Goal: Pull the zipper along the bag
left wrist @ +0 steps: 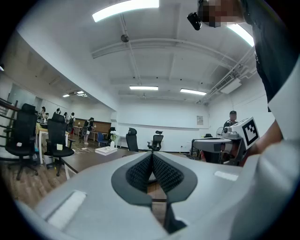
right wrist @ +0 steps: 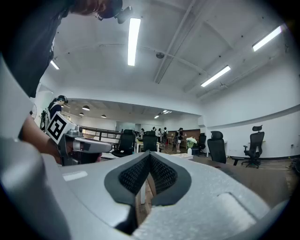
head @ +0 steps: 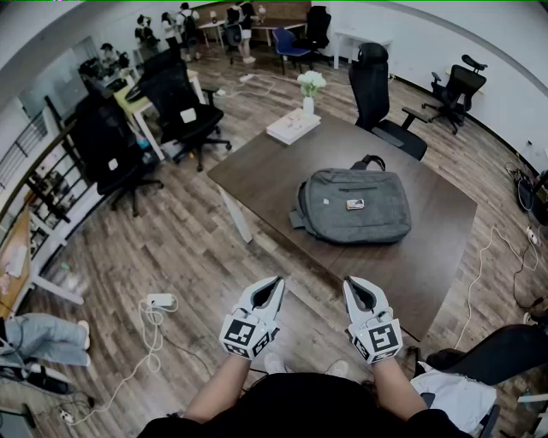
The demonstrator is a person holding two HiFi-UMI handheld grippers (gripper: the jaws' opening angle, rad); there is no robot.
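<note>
Bag (head: pixel 353 205) on table (head: pixel 257 171), vase (head: pixel 308 104), book (head: pixel 293 127) beyond

Bag (head: pixel 381 218) zipper pull too small to find; patch (head: pixel 354 204) print unreadable; distant people (head: pixel 186 19) tiny, indistinct

Bag (head: pixel 355 205): one, grey. Table (head: pixel 257 171): one, brown. Vase (head: pixel 309 90) of white flowers: one. Book stack (head: pixel 293 126): one, white. Grippers: two in all, the left gripper (head: pixel 276 281) and the right gripper (head: pixel 350 283). Black office chairs (head: pixel 184 103): five can be counted in the head view, plus one blue chair (head: pixel 289 44). Power strip (head: pixel 160 300) on the floor: one, white. People (head: pixel 184 21) at the far end: several, exact number unclear.
</note>
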